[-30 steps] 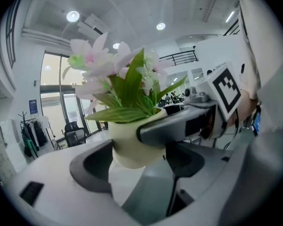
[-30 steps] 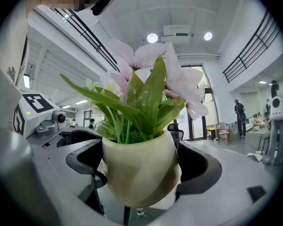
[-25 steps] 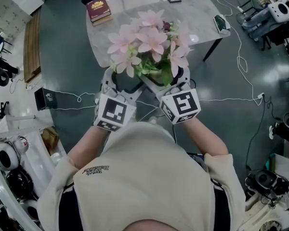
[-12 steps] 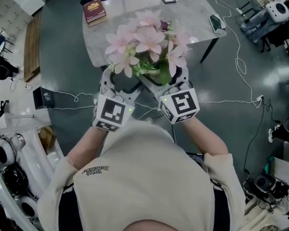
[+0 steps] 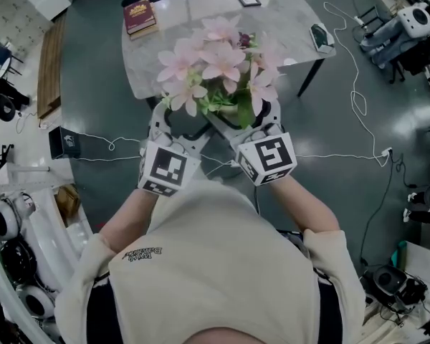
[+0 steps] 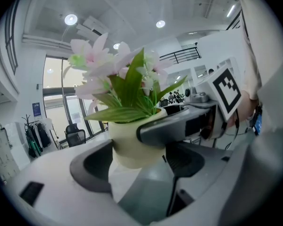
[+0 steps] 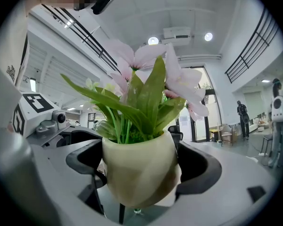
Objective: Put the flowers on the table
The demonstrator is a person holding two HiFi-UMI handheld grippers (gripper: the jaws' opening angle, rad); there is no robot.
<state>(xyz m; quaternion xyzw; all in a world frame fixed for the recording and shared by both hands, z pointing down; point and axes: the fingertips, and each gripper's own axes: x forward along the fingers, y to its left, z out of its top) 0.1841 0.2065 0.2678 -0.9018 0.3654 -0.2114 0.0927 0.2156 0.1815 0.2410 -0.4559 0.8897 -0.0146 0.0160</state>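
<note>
The pot [image 7: 139, 173] of flowers [image 5: 216, 61] is gripped between the closed jaws of both the left gripper [image 5: 178, 120] and the right gripper [image 5: 252, 117], at the near edge of the surface [image 5: 193, 20].

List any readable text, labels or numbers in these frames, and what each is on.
Dark red hardcover book: gold cover print, too small to read.
Beige shirt: dark print, upside down, too small to read.
Blue wall sign: blurred.
Cream flower pot: no text.

Robotics lab — cables [image 5: 344, 155] strewn over floor [image 5: 93, 70], equipment [image 5: 408, 20] at edges.
</note>
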